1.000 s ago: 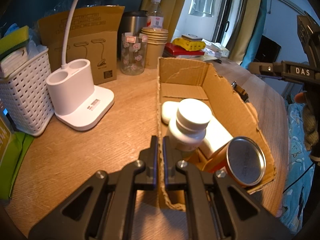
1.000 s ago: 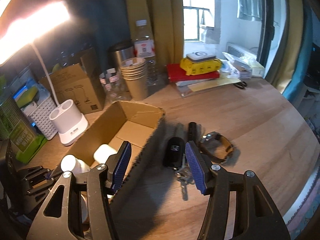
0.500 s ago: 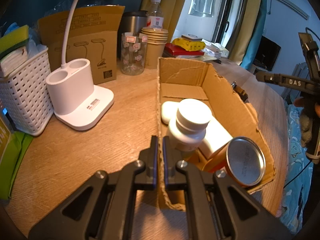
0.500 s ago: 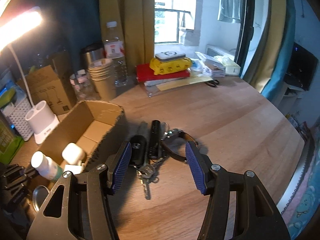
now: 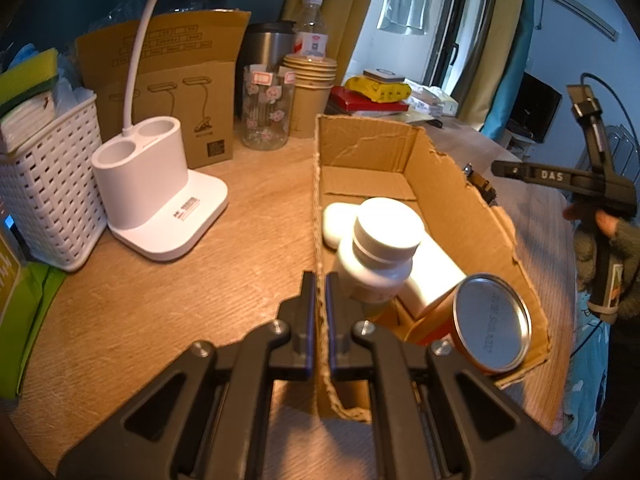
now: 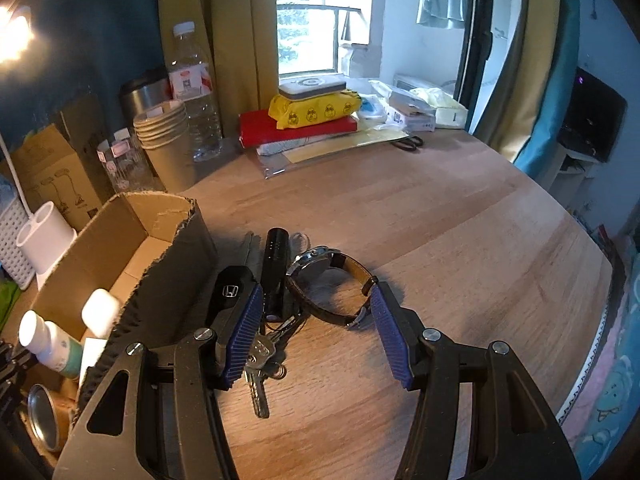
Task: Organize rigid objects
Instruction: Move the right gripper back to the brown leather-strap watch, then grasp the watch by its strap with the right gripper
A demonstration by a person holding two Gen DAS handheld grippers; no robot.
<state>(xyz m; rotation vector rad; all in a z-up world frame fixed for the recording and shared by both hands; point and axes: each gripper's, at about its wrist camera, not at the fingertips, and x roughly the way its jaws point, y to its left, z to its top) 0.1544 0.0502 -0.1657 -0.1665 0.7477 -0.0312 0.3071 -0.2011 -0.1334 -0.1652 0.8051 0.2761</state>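
Your right tool (image 6: 316, 332) has dropped closer to the watch (image 6: 324, 280) on the desk (image 6: 440, 220), its jaws spread and empty; next, grasp it. Your left tool (image 5: 319, 312) stays clenched on the box (image 5: 460, 200) wall.

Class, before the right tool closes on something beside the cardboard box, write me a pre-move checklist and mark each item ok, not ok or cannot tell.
1. Right tool open wide enough: ok, blue pads apart, nothing pressed.
2. Target between the pads: ok, the wristwatch sits in the gap.
3. Only one item in the gap: not ok, the key bunch and black flashlight lie there too, by the car key fob.
4. Cardboard box steadied: ok, left tool is shut on its near wall.
5. Free floor in the box: ok, far end is bare beyond the white bottle.
6. Watch strap free of the keys: cannot tell.
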